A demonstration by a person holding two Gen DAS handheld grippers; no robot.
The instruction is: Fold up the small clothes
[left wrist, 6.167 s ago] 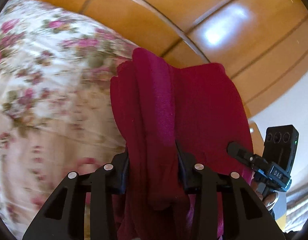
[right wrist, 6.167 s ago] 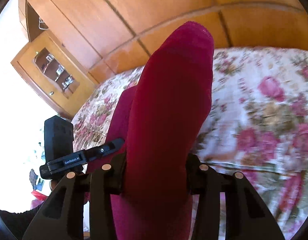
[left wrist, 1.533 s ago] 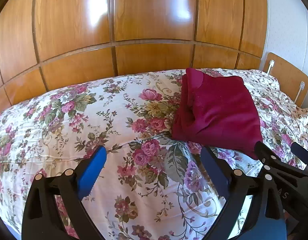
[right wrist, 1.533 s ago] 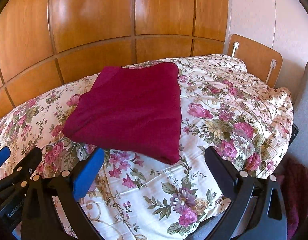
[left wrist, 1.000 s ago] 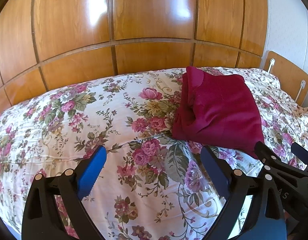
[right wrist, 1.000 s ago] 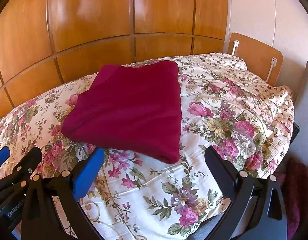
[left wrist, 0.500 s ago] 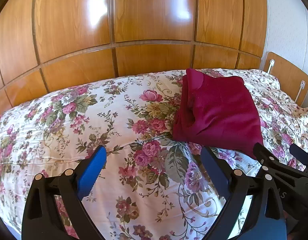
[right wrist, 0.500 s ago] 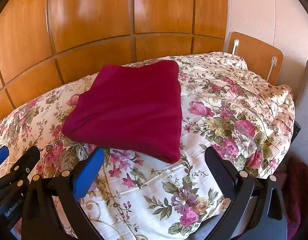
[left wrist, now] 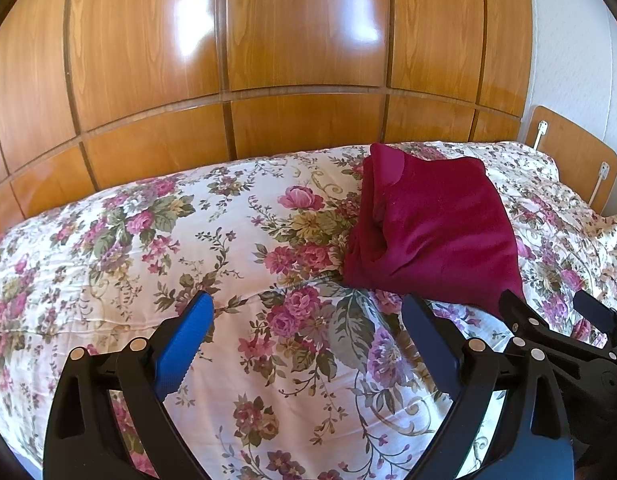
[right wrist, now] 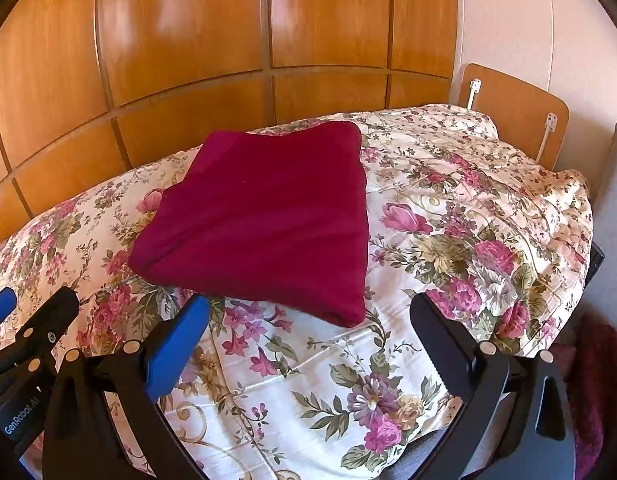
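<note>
One folded garment [left wrist: 436, 236], dark red, lies on the bed [left wrist: 188, 248], on the flowered quilt toward the far edge, close to the wooden panel wall [left wrist: 268, 60]. Two claws are in view, one per camera, and both stand wide open with nothing between their fingers.

The left claw [left wrist: 306, 332] hovers over bare quilt, with the garment ahead and to its right. The right claw [right wrist: 308, 330] sits just before the garment's near edge, apart from it. Each has one blue pad showing on the left finger; the right finger's pad face is turned away and looks black.

From the left wrist the garment [right wrist: 264, 216] shows its layered side: several stacked folds at its left edge, bunched and a little uneven. The right wrist view shows instead a flat top surface, roughly square, with one near corner hanging over a dip in the quilt.

Only the right wrist view takes in the bed's right edge, a grey upholstered piece [right wrist: 612, 216] beside it, and a dark red knit heap [right wrist: 596, 392] low at the right, cut off by the lens rim and hard to identify. A wooden headboard [right wrist: 516, 108] with a white cable appears in both views. Each view catches part of the other claw at its lower corner.
</note>
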